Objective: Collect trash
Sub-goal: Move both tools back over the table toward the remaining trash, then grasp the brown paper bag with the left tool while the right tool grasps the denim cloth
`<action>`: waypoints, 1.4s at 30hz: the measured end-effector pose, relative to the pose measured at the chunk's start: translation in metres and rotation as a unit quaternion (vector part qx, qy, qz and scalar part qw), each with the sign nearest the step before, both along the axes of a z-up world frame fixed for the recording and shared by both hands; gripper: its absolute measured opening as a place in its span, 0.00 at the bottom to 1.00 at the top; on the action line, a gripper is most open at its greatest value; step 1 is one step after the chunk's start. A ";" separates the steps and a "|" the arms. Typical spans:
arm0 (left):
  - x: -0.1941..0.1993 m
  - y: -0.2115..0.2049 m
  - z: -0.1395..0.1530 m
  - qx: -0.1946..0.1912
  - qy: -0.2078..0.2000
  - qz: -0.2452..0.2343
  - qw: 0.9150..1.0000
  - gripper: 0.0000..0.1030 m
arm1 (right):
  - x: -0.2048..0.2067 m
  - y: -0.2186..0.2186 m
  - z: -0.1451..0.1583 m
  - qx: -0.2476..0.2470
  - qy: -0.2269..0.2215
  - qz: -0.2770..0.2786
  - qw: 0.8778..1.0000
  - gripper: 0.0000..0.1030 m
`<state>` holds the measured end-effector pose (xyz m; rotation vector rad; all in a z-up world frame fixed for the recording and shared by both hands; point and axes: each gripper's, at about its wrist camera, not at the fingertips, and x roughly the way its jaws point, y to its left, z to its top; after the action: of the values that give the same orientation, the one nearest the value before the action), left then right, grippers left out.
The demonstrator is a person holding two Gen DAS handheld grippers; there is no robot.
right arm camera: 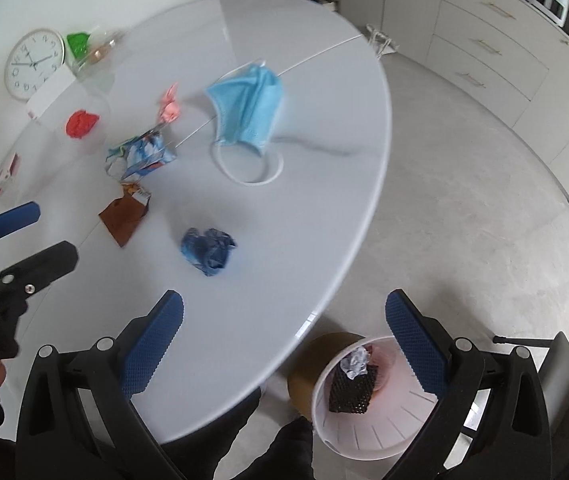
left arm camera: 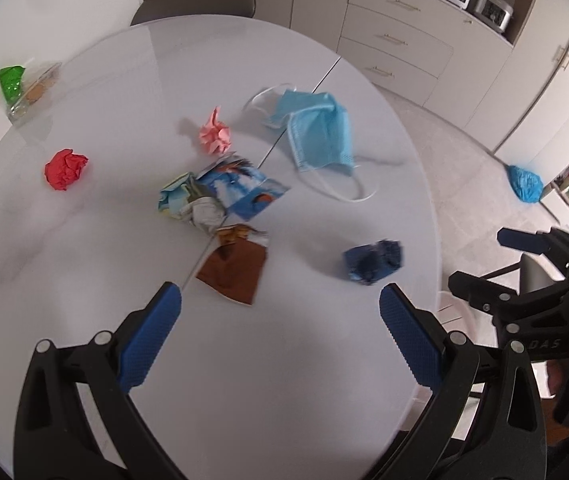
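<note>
Trash lies scattered on the white round table (left arm camera: 284, 380): a dark blue paper ball (left arm camera: 372, 261) (right arm camera: 208, 250), a brown wrapper (left arm camera: 233, 268) (right arm camera: 123, 218), a crumpled picture page (left arm camera: 220, 196) (right arm camera: 142, 156), a pink paper wad (left arm camera: 215, 133) (right arm camera: 170, 105), a red paper ball (left arm camera: 65, 169) (right arm camera: 81, 123) and a light blue face mask (left arm camera: 318, 134) (right arm camera: 250, 110). My left gripper (left arm camera: 280, 330) is open above the table's near part, short of the brown wrapper. My right gripper (right arm camera: 284, 338) is open over the table edge. A white bin (right arm camera: 364, 428) on the floor holds a black mesh piece and crumpled paper.
A wall clock (right arm camera: 34, 64), a green item (right arm camera: 77, 44) and a clear container sit at the table's far left. A dark chair (left arm camera: 196, 2) stands behind the table. Cabinets with drawers (left arm camera: 400, 44) line the right. A blue bag (left arm camera: 524, 184) lies on the floor.
</note>
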<state>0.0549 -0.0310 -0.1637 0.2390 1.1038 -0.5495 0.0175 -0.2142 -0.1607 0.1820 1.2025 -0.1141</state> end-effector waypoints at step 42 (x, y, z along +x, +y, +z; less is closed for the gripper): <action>0.026 0.021 -0.063 -0.003 0.030 0.002 1.000 0.36 | 0.062 0.048 -0.060 -0.013 0.047 0.003 0.999 0.54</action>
<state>0.0809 -0.0099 -0.2272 0.2158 1.1607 -0.5609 0.0793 -0.1661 -0.2205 0.1525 1.2955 -0.1349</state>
